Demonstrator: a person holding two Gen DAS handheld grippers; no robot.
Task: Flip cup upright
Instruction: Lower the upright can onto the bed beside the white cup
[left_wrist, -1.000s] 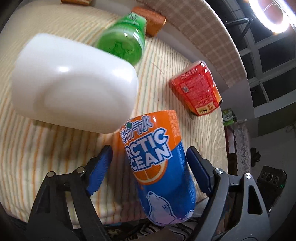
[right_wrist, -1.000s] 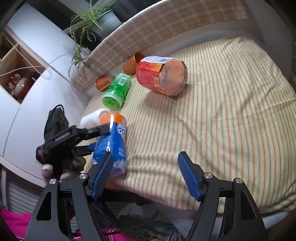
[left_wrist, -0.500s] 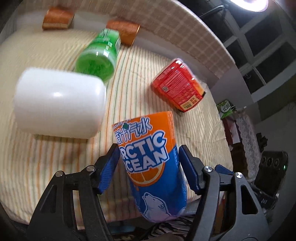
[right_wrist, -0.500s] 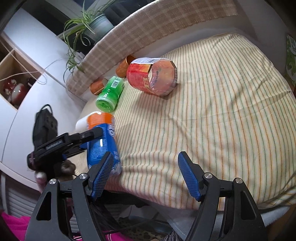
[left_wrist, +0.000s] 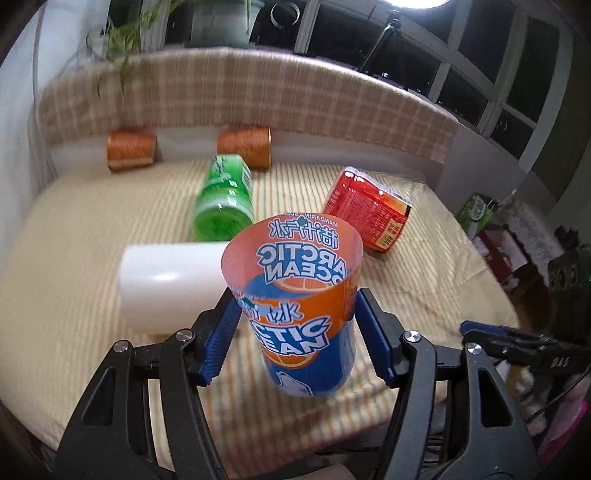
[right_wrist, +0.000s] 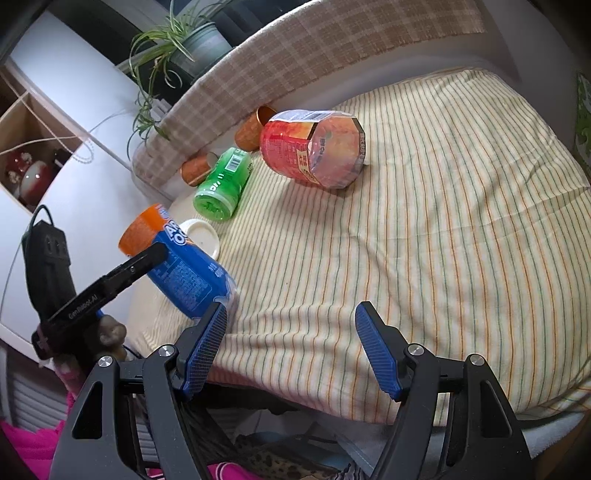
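An orange and blue "Arctic Ocean" cup (left_wrist: 299, 306) sits between the blue pads of my left gripper (left_wrist: 295, 332), which is shut on it. Its open mouth tilts up and toward the camera, its base low near the striped cloth. In the right wrist view the same cup (right_wrist: 181, 266) is tilted, base near the table's front left edge, held by the left gripper (right_wrist: 110, 284). My right gripper (right_wrist: 291, 347) is open and empty above the front edge of the table.
A white cup (left_wrist: 170, 284) lies on its side left of the held cup. A green cup (left_wrist: 223, 199), a red cup (left_wrist: 369, 210) and two copper cups (left_wrist: 131, 149) (left_wrist: 245, 146) lie on the striped cloth (right_wrist: 424, 229). A checked backrest (left_wrist: 240, 96) runs along the far edge.
The left gripper has closed on the Arctic Ocean cup and rotated it, so its open mouth now points up toward the camera. The right gripper has barely moved.
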